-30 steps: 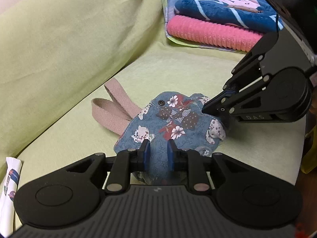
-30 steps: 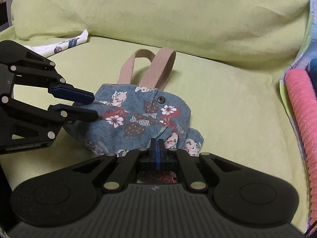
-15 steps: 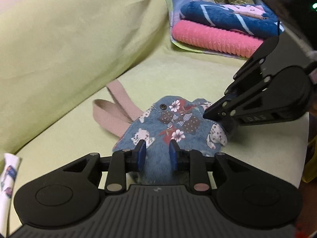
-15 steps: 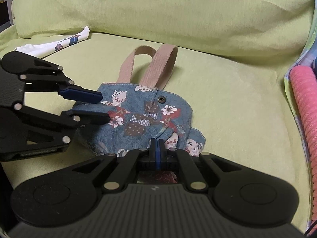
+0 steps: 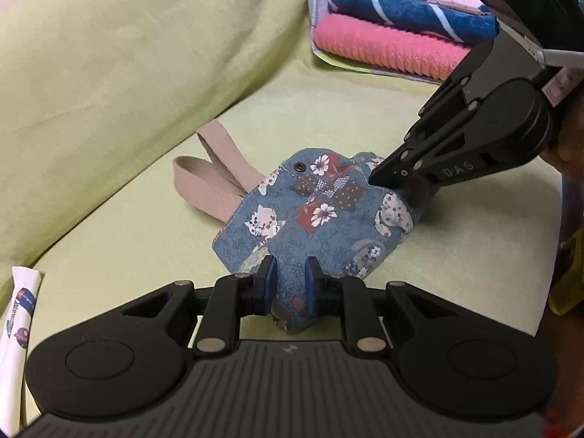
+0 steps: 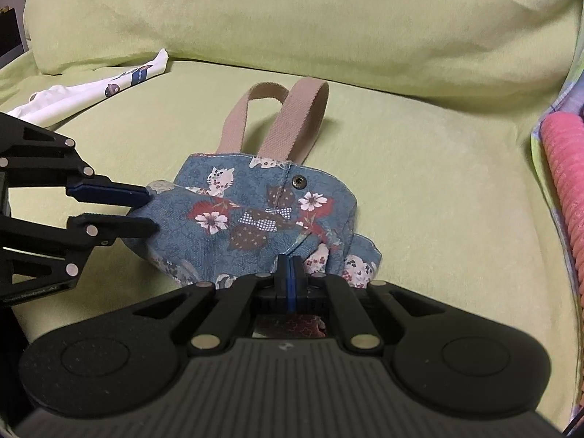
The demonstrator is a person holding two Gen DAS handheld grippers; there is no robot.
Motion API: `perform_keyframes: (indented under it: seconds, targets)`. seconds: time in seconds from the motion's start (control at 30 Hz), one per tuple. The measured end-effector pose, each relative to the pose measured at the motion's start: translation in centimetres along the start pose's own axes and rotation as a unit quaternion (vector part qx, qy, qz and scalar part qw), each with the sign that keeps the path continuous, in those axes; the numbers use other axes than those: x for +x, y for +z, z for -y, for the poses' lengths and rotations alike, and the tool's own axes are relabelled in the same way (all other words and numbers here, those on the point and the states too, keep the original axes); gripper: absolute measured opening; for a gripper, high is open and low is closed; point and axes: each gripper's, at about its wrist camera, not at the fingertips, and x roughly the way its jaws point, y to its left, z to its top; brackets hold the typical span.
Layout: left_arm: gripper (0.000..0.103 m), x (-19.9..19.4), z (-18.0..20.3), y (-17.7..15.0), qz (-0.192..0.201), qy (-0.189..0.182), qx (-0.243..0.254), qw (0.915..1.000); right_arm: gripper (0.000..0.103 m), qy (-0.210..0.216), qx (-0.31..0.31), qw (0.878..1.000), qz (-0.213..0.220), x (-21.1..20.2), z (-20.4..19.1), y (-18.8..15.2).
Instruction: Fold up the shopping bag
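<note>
Two claws grip the floral shopping bag (image 5: pixel 321 219) on the green sofa (image 6: pixel 438 182). Left claw (image 5: pixel 290 277) is closing around a bunched corner. Right claw (image 6: pixel 290 273) pinches an edge tight.

Home setting, living room. Sofa (image 6: pixel 419 168) draped in a pale green cover, soft back cushion (image 6: pixel 292 18). Folded pink and blue towels (image 5: pixel 394 33) stacked at one end.
</note>
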Motion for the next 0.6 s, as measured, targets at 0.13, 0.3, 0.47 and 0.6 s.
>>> perform_keyframes:
  seconds: [0.13,0.3,0.47,0.6]
  targets:
    - [0.019,0.4,0.2,0.4,-0.013,0.002,0.002,0.9999,0.004,0.006,0.004,1.000,-0.012,0.3,0.3,0.5]
    - [0.019,0.4,0.5,0.4,-0.017,0.008,-0.006,0.9998,0.004,0.006,0.003,1.000,-0.024,0.5,0.2,0.9]
    - [0.019,0.3,0.3,0.5,-0.015,0.006,-0.025,0.9996,0.004,0.003,0.005,1.000,-0.025,0.5,0.1,0.9]
    - [0.019,0.2,0.4,0.5,-0.016,0.009,-0.023,0.9996,0.004,0.009,0.009,0.999,-0.030,0.7,0.4,1.2]
